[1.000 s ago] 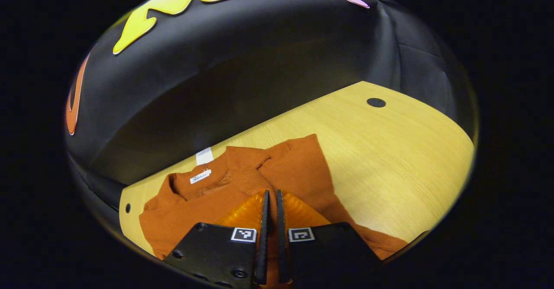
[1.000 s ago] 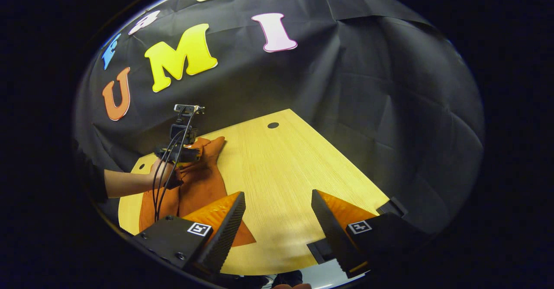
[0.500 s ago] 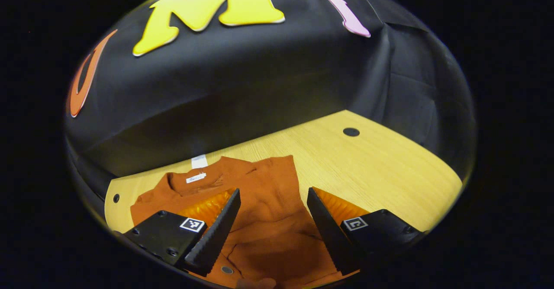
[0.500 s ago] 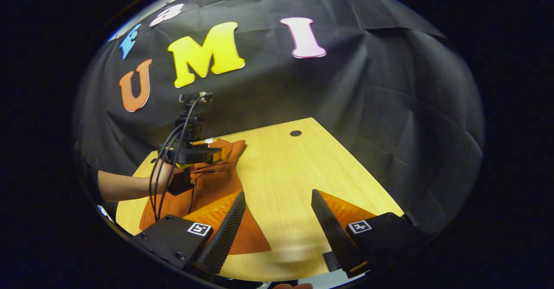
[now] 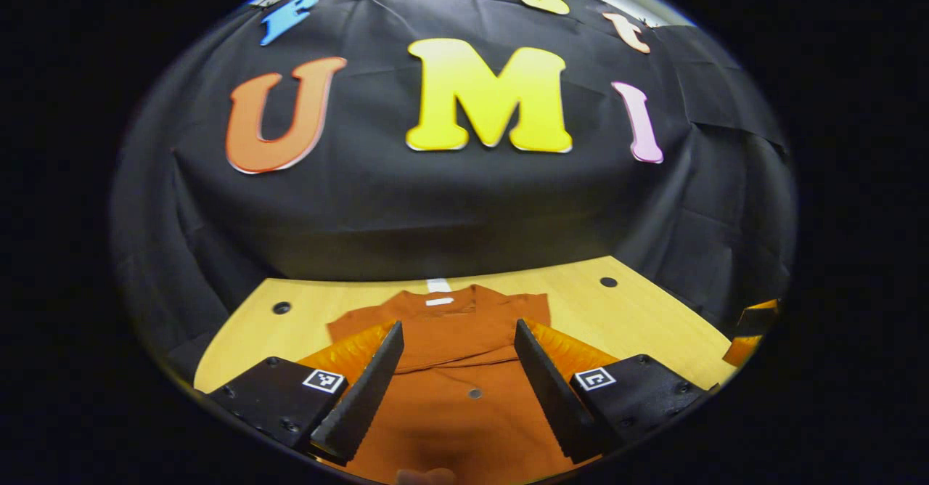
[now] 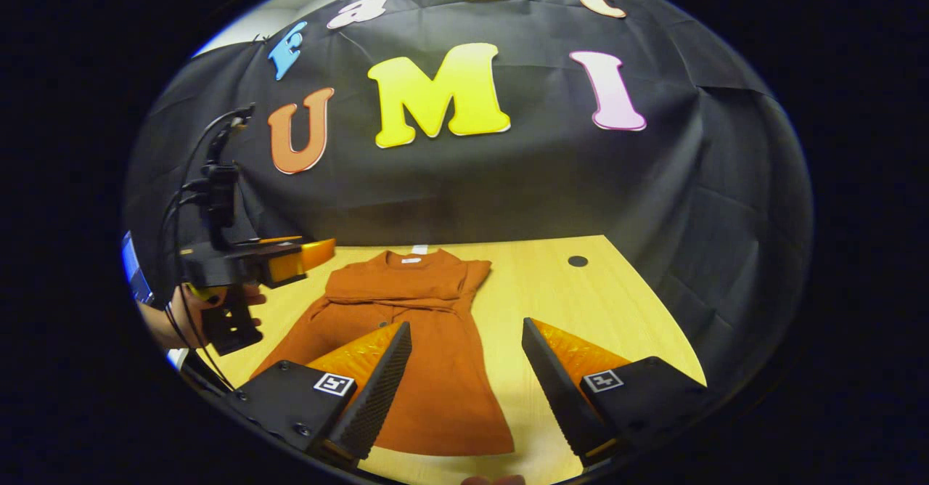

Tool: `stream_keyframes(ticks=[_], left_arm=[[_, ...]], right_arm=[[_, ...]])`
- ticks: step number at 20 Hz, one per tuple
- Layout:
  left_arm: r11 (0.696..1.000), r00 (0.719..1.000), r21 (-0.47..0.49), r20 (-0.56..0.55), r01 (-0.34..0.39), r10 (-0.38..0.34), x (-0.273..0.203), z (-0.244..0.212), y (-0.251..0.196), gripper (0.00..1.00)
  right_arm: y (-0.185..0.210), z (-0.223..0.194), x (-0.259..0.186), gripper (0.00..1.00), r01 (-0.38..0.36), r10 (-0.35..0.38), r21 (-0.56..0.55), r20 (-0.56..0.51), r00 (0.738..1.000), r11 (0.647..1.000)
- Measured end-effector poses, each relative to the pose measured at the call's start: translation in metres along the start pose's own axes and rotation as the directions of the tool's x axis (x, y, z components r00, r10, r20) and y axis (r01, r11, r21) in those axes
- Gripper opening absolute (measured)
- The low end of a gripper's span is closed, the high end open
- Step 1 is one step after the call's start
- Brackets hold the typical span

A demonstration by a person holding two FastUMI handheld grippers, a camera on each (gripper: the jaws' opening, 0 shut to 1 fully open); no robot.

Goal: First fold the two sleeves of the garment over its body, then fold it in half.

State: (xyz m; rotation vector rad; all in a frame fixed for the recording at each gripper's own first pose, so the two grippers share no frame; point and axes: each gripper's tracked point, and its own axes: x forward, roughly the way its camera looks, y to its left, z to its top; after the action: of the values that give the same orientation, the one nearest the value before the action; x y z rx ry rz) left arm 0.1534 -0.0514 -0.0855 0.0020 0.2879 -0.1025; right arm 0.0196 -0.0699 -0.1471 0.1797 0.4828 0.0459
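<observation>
Rust-orange garment point(image 6: 424, 325) flat on the wooden table point(image 6: 580, 303), both sleeves across its chest

Left gripper point(image 5: 457, 376) and right gripper point(image 6: 464, 376) hang over it, jaws spread, holding nothing. A hand point(image 6: 185, 311) carries the left one; dark round holes point(image 6: 578, 261) mark the tabletop, perhaps cable ports

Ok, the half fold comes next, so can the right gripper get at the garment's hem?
Probably yes: the right gripper is open, and the garment hem lies flat on bare table just below it.

Recording booth, black cloth wall point(image 6: 508, 180), wooden table point(image 6: 566, 289) with cable holes
</observation>
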Motion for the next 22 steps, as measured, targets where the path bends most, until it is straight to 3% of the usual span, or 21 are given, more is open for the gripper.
stream_keyframes(ticks=[1, 7, 18, 22], left_arm=[[0.999, 1.000, -0.022, 0.000, -0.023, 0.023, -0.011, -0.002, 0.018, 0.99], [0.990, 0.993, -0.084, -0.033, -0.114, 0.112, -0.079, -0.041, 0.079, 0.99], [0.979, 0.974, -0.158, -0.206, -0.131, 0.097, -0.117, -0.120, 0.133, 0.99], [0.975, 0.938, -0.191, -0.344, -0.112, 0.040, -0.122, -0.169, 0.131, 0.97]], right_arm=[[0.002, 0.002, 0.002, 0.94, -0.004, 0.004, -0.006, 0.002, 1.000, 1.000], [0.003, 0.001, 0.007, 0.98, -0.021, 0.020, -0.041, -0.010, 1.000, 0.999], [-0.010, -0.048, 0.003, 0.98, -0.019, 0.006, -0.091, -0.139, 0.990, 0.996], [-0.026, -0.083, -0.001, 0.98, 0.002, -0.020, -0.083, -0.216, 0.976, 0.997]])
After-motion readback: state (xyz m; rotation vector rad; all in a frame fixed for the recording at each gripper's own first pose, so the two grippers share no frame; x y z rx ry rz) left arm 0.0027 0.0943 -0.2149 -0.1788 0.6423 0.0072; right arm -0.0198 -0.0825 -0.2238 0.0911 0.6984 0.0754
